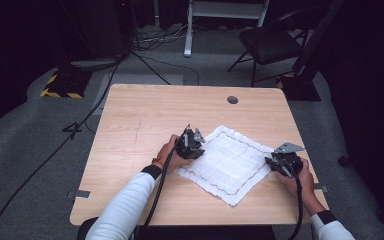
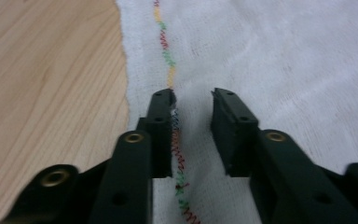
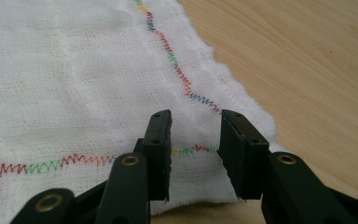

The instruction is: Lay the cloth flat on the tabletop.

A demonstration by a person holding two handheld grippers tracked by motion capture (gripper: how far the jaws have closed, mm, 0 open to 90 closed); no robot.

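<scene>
White woven gauze cloth point(image 1: 230, 161), edged with a multicoloured zigzag stitch line point(image 2: 168, 56), lies spread flat on the wooden tabletop point(image 1: 140, 115), turned so that its corners point toward the table's sides, and sits toward the right and near half of the surface. The left gripper point(image 1: 191, 143) is stationed at the cloth's left corner; in the left gripper view its fingers point(image 2: 161, 126) stand parted with the stitched hem running between them, and nothing is gripped. The right gripper point(image 1: 283, 162) is stationed at the opposite, right corner; in the right gripper view its fingers point(image 3: 158, 140) are likewise parted over the corner where two stitch lines meet, holding nothing. Whether either pair of fingers touches the fabric cannot be determined. Assessment: the cloth appears thin, light and entirely limp, with an open weave that should offer fair friction and no fragility concern beyond snagging. It would sag and fold if lifted at one point. The hemmed corners, where stitching thickens the edge, are judged the soundest places to pinch.
</scene>
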